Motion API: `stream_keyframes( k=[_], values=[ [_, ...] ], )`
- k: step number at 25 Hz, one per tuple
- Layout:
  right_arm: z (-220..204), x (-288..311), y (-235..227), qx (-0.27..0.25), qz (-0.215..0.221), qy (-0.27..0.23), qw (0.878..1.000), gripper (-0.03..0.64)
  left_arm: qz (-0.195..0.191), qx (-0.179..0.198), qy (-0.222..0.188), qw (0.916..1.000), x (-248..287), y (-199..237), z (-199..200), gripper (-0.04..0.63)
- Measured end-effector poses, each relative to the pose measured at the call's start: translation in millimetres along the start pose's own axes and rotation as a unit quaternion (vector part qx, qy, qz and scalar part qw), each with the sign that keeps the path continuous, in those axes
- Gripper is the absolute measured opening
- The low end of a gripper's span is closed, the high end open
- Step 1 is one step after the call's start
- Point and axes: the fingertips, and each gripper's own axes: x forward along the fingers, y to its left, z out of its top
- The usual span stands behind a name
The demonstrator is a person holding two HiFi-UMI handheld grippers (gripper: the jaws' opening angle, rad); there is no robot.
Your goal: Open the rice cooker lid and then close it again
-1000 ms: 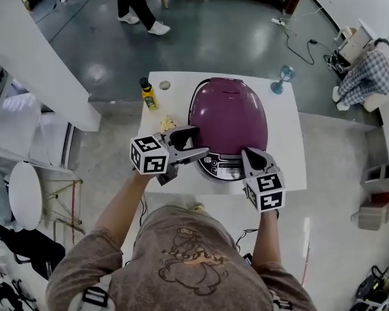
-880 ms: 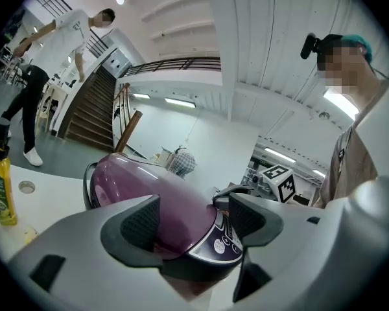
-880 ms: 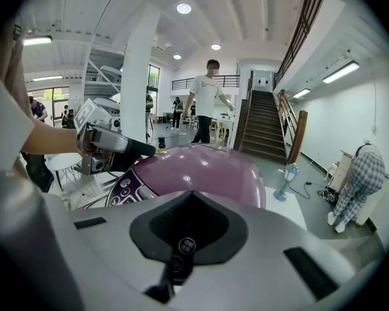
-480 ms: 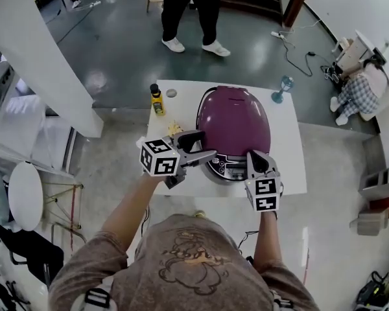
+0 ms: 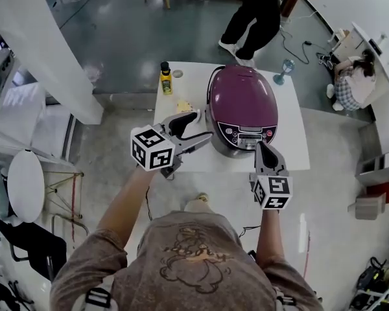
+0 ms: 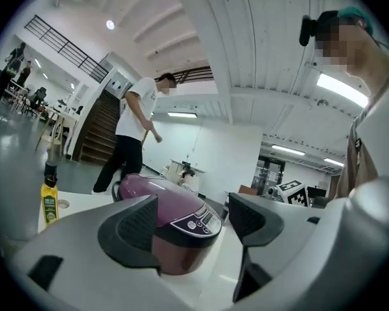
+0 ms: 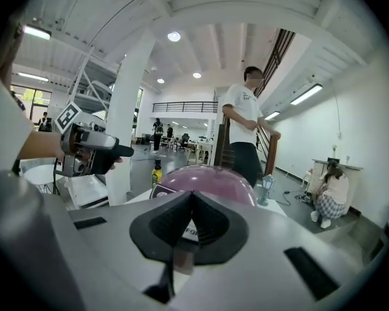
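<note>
Item count, head view. One purple rice cooker (image 5: 241, 105) on one white table (image 5: 292, 149). Two grippers: left gripper (image 5: 201, 126) at the cooker's eight o'clock, right gripper (image 5: 262, 148) at its five o'clock. On the table also: one yellow bottle (image 5: 165, 80) and one small round cap (image 5: 177, 74) at ten o'clock, one yellowish scrap (image 5: 183, 106) at nine o'clock, one blue goblet (image 5: 284, 72) at two o'clock. Two bystanders: one standing person (image 5: 256, 18) at twelve o'clock, one crouched person (image 5: 349, 83) at three o'clock.

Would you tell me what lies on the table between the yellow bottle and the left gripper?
The head view shows a small pale yellow item, too small to identify, on the table between the yellow bottle and the left gripper.
</note>
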Motion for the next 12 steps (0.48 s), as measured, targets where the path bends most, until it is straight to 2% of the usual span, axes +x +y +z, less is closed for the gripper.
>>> stream_keyframes(
  k=[5, 9, 12],
  values=[
    [-17, -34, 28, 0.028, -0.01, -0.004, 1.0, 0.004, 0.004, 0.027, 0.011, 0.9996, -32, -25, -19, 0.342],
    [-25, -57, 46, 0.045, -0.011, -0.019, 0.999, 0.003, -0.006, 0.021, 0.007, 0.9997, -52, -46, -37, 0.342],
    [-31, -70, 60, 0.059, -0.001, -0.031, 0.998, 0.003, 0.008, 0.025, 0.005, 0.9996, -64, -51, -51, 0.342]
  ],
)
